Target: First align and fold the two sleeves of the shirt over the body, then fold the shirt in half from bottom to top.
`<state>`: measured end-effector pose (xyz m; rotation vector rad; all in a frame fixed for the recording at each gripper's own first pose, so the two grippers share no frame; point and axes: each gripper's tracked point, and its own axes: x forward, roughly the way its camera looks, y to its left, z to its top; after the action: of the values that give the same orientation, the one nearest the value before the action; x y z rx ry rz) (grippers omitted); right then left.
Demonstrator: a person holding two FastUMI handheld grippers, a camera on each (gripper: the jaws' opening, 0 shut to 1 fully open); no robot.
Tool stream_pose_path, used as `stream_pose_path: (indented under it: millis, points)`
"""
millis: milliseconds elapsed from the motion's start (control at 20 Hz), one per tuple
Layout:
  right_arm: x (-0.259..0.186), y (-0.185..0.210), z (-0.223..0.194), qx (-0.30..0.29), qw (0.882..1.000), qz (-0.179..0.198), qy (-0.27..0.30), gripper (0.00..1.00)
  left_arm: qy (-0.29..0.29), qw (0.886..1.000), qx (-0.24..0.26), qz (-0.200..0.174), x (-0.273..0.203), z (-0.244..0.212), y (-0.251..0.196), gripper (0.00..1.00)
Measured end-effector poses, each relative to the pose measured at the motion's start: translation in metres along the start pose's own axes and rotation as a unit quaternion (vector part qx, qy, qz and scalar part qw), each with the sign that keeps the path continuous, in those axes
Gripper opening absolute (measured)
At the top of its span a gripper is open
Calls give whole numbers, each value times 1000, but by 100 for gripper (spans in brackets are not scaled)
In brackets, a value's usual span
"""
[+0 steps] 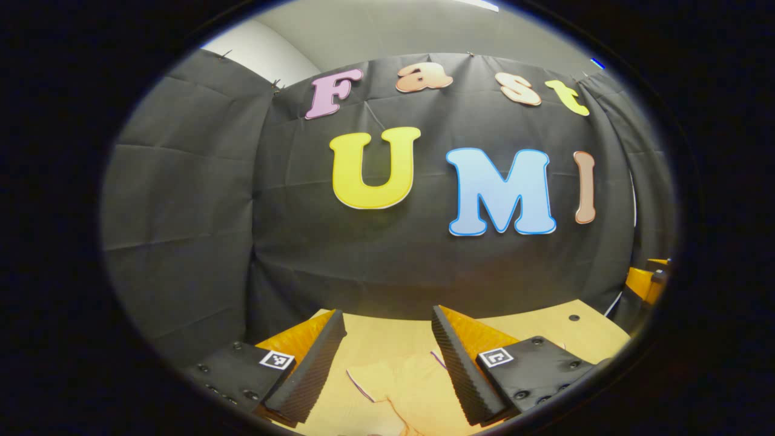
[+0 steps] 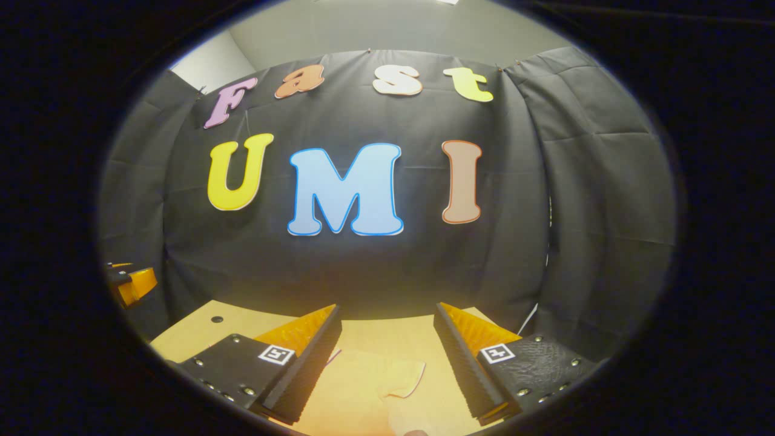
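two grippers, left gripper (image 1: 387, 324) and right gripper (image 2: 387, 318), both spread wide above one shirt (image 1: 399, 387) on one table (image 1: 545, 327).

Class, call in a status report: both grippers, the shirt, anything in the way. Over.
Left gripper open, above table. Right gripper open, holding nothing. Shirt flat below, sleeves unfolded. Nothing in the way.

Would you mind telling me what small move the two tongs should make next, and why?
Probably lower both toward the shirt. The left tongs and right tongs are open, above the table, gripping nothing. A sleeve lies flat between the right fingers, apparently not yet folded.
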<state>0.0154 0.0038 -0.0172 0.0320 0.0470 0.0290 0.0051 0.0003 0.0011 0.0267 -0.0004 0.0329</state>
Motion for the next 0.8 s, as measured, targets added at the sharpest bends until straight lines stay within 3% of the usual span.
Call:
stream_pose_path:
  millis: [800]
  points:
    - [13,-6,-17,4,1000,9,23,96,3,1000,-1,4,-6,-2,-5,93]
